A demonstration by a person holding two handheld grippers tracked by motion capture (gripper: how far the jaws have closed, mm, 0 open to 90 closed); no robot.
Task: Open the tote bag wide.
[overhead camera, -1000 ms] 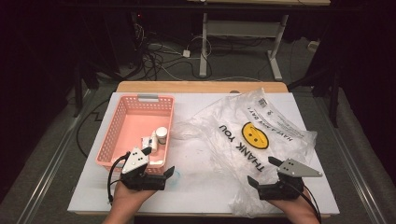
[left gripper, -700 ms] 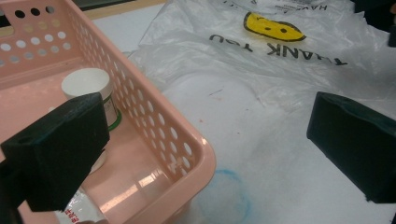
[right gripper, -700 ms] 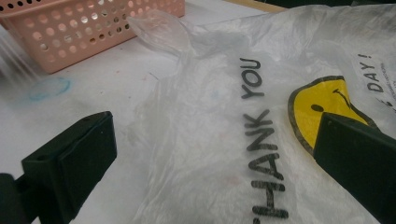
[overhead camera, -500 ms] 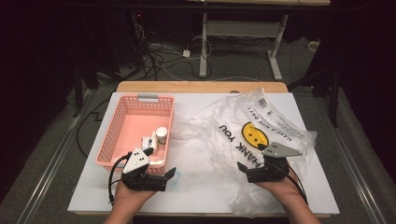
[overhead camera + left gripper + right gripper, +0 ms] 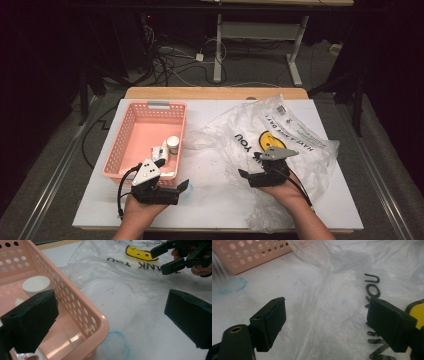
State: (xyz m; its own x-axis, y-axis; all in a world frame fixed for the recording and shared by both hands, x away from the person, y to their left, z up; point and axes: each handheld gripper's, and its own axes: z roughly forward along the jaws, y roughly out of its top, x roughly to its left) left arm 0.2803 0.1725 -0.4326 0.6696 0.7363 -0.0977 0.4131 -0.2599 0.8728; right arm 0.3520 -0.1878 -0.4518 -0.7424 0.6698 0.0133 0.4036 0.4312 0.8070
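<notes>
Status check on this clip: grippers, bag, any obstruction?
Left gripper open beside pink basket. Right gripper open, jaws closing, over plastic bag, nothing pinched. No obstruction.

Bright table (image 5: 210, 200), dark surroundings; close views soft, slightly blurred.

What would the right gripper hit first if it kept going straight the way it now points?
Most likely the clear plastic bag: the right gripper has open jaws that have just been closing, with the film lying ahead of them. Beyond it stands the pink basket. How high the gripper is above the film is unclear.
</notes>
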